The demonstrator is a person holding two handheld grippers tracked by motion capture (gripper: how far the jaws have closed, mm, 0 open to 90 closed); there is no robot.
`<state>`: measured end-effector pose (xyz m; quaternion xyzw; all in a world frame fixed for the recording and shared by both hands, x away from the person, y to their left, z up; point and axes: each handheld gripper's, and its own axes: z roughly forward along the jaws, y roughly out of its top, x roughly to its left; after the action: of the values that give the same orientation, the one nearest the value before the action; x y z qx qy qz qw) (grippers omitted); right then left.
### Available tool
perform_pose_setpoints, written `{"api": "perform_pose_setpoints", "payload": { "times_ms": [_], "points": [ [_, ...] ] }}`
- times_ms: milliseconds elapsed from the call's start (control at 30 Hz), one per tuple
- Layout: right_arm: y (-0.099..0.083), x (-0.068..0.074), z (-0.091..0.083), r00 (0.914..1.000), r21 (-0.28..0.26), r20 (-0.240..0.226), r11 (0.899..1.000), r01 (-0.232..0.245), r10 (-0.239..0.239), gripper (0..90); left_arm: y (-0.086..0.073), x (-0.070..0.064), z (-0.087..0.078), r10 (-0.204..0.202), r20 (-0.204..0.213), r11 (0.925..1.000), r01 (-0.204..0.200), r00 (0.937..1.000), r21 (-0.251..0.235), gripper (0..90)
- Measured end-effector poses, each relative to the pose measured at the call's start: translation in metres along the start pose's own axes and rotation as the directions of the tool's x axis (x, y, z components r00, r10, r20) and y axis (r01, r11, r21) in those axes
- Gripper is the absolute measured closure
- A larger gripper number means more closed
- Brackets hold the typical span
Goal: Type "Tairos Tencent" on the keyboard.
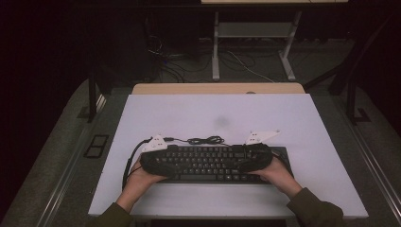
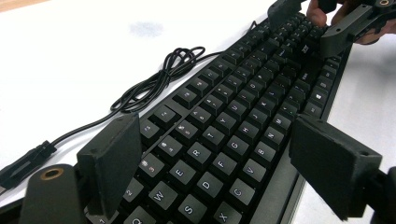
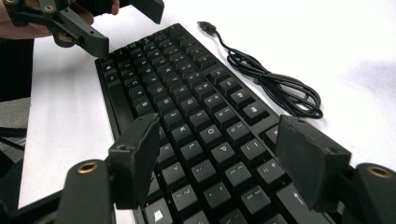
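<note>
A black keyboard (image 1: 208,163) lies near the front edge of the white table top (image 1: 213,113). Its black cable (image 1: 205,140) is coiled just behind it. My left gripper (image 1: 165,161) is over the keyboard's left end and my right gripper (image 1: 248,158) is over its right end. In the left gripper view the left gripper (image 2: 222,168) is open, its pads straddling the keyboard (image 2: 243,107) front to back, with the cable (image 2: 159,79) to the left. The right gripper (image 3: 223,161) is open in the same way over the keyboard (image 3: 187,93), beside the cable (image 3: 275,88). Whether the pads touch the keyboard's edges is unclear.
The cable's USB plug (image 3: 205,25) lies loose on the white top. A wooden desk edge (image 1: 217,88) runs behind the white top. Beyond it are table legs (image 1: 215,47) and cables on a dark floor. The white top has bare room behind the keyboard.
</note>
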<state>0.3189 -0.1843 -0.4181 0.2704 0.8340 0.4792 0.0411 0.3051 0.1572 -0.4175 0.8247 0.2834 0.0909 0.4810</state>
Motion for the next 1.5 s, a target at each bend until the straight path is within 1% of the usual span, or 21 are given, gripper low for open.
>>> {"api": "perform_pose_setpoints", "payload": {
  "times_ms": [700,933,1033,1133,1200,1300,1333,1433,1500],
  "points": [
    [0.011,0.005,0.022,0.9996,0.005,-0.027,1.0,0.012,-0.012,29.6,-0.001,0.001,-0.001,-0.003,-0.007,1.0,0.003,1.0,-0.004,18.2],
    [0.016,0.007,0.029,0.9992,0.006,-0.035,1.0,0.021,-0.021,29.6,-0.002,0.003,-0.003,-0.001,-0.017,1.0,0.001,0.9999,-0.003,22.9],
    [0.018,0.007,0.032,0.999,0.005,-0.038,1.0,0.021,-0.021,29.6,-0.002,0.004,-0.005,0.001,-0.021,1.0,-0.001,0.9998,-0.004,26.5],
    [0.019,0.007,0.033,0.9989,0.004,-0.04,1.0,0.024,-0.024,29.4,-0.003,0.004,-0.007,0.003,-0.021,1.0,-0.002,0.9998,0.002,33.5],
    [0.019,0.007,0.034,0.9989,0.004,-0.04,1.0,0.025,-0.025,29.3,-0.004,0.005,-0.009,0.011,-0.022,0.9999,-0.011,0.9997,0.007,40.2],
    [0.019,0.007,0.034,0.9988,0.006,-0.042,1.0,0.026,-0.025,29.2,-0.006,0.005,-0.011,0.005,-0.015,0.9999,-0.004,0.9999,0.012,49.4],
    [0.018,0.007,0.034,0.9988,0.005,-0.041,1.0,0.026,-0.025,29.2,-0.006,0.005,-0.012,0.011,-0.017,0.9998,-0.01,0.9998,0.019,52.5],
    [0.018,0.007,0.034,0.9988,0.005,-0.041,1.0,0.026,-0.026,29.2,-0.008,0.006,-0.015,0.003,-0.02,0.9998,-0.002,0.9998,0.021,61.6],
    [0.018,0.007,0.034,0.9989,0.006,-0.041,1.0,0.025,-0.025,29.1,-0.008,0.006,-0.016,0.004,-0.029,0.9997,-0.004,0.9996,0.024,67.3]
  ]
}}
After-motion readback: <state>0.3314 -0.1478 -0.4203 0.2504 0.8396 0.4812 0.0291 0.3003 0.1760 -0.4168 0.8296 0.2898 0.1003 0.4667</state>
